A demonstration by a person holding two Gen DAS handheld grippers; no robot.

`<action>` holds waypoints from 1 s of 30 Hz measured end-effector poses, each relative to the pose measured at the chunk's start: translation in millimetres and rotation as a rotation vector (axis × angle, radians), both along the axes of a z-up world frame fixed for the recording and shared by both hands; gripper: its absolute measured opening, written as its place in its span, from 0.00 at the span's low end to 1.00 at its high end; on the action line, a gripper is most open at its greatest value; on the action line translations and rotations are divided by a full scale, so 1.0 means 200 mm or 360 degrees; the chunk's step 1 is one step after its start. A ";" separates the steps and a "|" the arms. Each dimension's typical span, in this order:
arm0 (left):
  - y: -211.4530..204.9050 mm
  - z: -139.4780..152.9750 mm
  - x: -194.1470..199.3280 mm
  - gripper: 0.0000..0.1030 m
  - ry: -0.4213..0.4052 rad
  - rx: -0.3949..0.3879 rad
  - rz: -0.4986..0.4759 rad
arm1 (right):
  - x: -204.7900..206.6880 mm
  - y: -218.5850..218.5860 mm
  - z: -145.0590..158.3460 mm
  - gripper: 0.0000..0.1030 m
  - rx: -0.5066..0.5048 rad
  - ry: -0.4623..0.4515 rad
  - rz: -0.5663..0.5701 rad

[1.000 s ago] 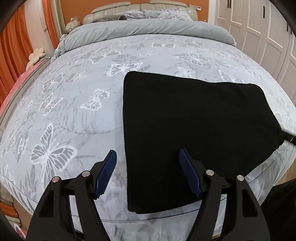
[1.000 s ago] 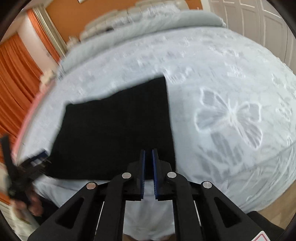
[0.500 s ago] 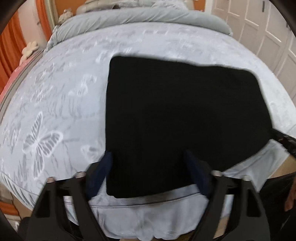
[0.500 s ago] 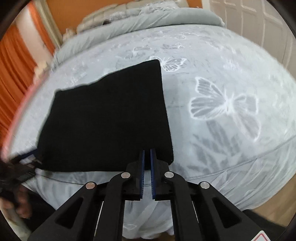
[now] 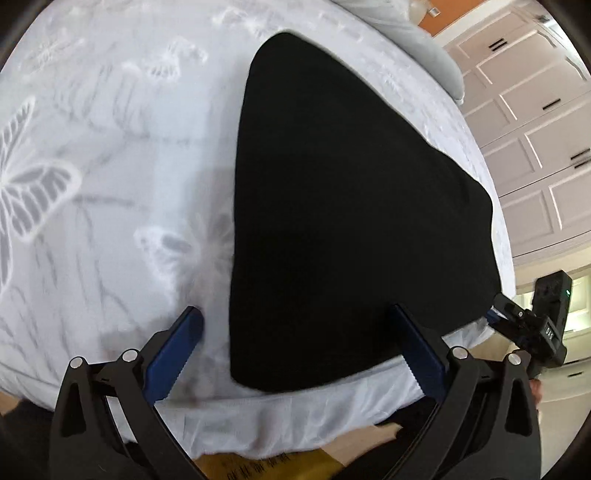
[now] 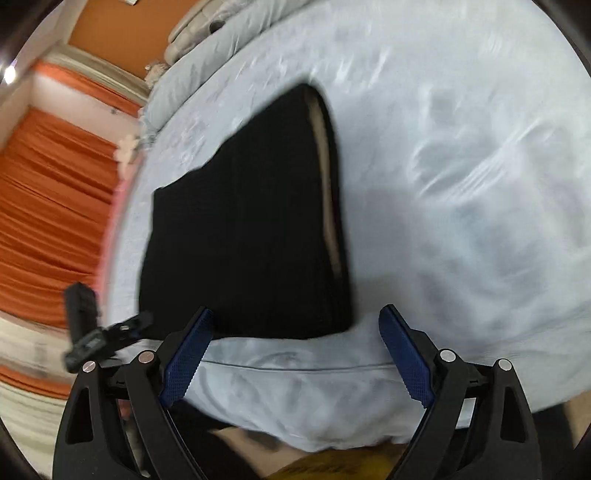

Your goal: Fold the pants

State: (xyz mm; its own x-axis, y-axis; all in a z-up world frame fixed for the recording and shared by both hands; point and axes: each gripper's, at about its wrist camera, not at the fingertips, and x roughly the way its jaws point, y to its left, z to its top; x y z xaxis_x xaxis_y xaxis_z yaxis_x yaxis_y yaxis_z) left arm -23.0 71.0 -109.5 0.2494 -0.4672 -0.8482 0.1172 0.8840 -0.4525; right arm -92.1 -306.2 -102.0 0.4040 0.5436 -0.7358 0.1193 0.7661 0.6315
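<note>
Pants (image 5: 351,221) lie folded on bed (image 5: 110,184) near its front edge, ahead of both tongs. We hold left tongs (image 5: 295,347) and right tongs (image 6: 295,347) apart, empty, each straddling a near corner.

Premises: a domestic bedroom. A large bed with a pale grey butterfly-print bedspread (image 5: 110,166) fills both views. A rolled grey duvet (image 6: 229,40) lies along the bed's far edge, before a padded beige headboard (image 6: 192,18). Orange pleated curtains (image 6: 48,206) hang to one side; white panelled wardrobe doors (image 5: 535,129) stand on the other.
</note>
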 end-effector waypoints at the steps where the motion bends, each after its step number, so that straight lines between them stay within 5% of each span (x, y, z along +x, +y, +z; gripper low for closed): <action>1: -0.02 0.00 0.01 0.95 -0.0003 -0.0038 -0.0039 | 0.01 0.01 -0.02 0.90 0.0056 -0.0019 -0.0014; 8: -0.10 -0.06 0.14 0.95 0.0086 -0.0254 0.0060 | 0.12 0.15 -0.02 0.94 0.0009 -0.0072 0.0019; 10: -0.12 -0.06 0.17 0.93 0.0119 -0.0315 0.0068 | 0.15 0.17 -0.03 0.83 0.0006 -0.0073 -0.0021; 11: -0.12 -0.05 0.18 0.68 0.0122 -0.0324 0.0074 | 0.17 0.17 -0.03 0.73 -0.0022 -0.0072 -0.0034; 12: -0.13 -0.06 0.18 0.54 0.0136 -0.0307 0.0078 | 0.17 0.17 -0.04 0.53 -0.0022 -0.0073 -0.0048; 13: -0.13 -0.07 0.17 0.49 0.0155 -0.0343 0.0085 | 0.17 0.15 -0.04 0.43 0.0059 -0.0071 -0.0061; 16: -0.13 0.00 0.14 0.37 0.0128 -0.0353 0.0121 | 0.13 0.17 0.02 0.37 0.0047 -0.0112 -0.0065; 30: -0.07 0.49 -0.29 0.33 -0.0047 -0.0279 -0.0032 | -0.37 0.23 0.48 0.36 0.0063 -0.0316 0.0090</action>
